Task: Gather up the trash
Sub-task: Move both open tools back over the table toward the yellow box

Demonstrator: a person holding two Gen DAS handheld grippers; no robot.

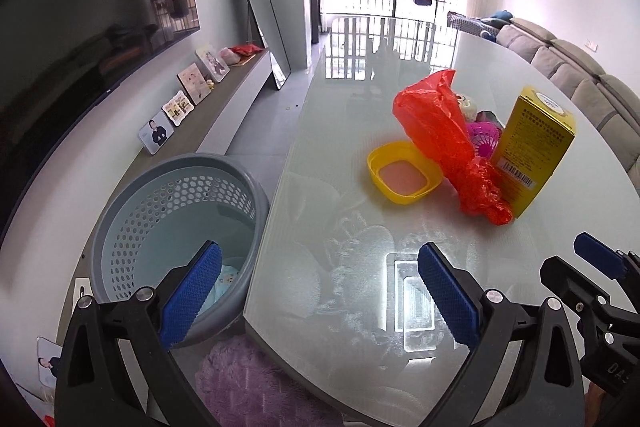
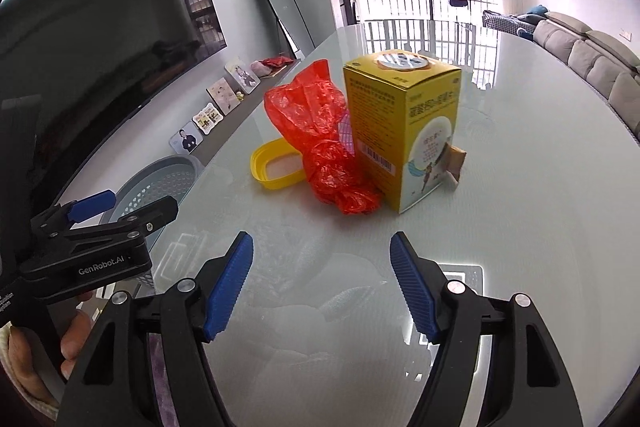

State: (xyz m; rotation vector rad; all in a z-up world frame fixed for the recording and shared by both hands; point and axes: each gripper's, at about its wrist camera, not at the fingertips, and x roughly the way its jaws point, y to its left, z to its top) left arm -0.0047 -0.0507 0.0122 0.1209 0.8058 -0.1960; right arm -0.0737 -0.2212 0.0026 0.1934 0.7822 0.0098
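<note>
The glass worktop (image 1: 360,267) still carries nearly all the trash, so the collecting looks barely begun. Beside the worktop's left edge, on the floor, stands a grey perforated basket (image 1: 176,195), which I take to be the bin for the trash. Something pale and printed lies at its bottom, too hidden behind a blue pad to identify, so perhaps one piece is already in.

On the worktop, well ahead of both tools, the trash sits in one tight cluster. The tallest piece is an upright yellow carton (image 2: 404,131). A crumpled red plastic bag (image 2: 320,139) leans against the carton's left side. A shallow yellow lid (image 1: 404,175) lies flat just left of the bag, touching or nearly so.

The left gripper (image 1: 320,291) has its jaws spread wide and empty, one pad over the basket and the other over the worktop's near edge. The right gripper (image 2: 322,287) also stands well open with nothing between its pads, pointed at the carton.

Only the left wrist view shows inside the basket, and it also shows a pink netted ball (image 1: 484,139) and a pale round item tucked behind the bag. Only the right wrist view shows the carton's front face and a small tan scrap (image 2: 456,163) against its right side. It also shows fingers (image 2: 76,339) wrapped around the left tool's handle.
</note>
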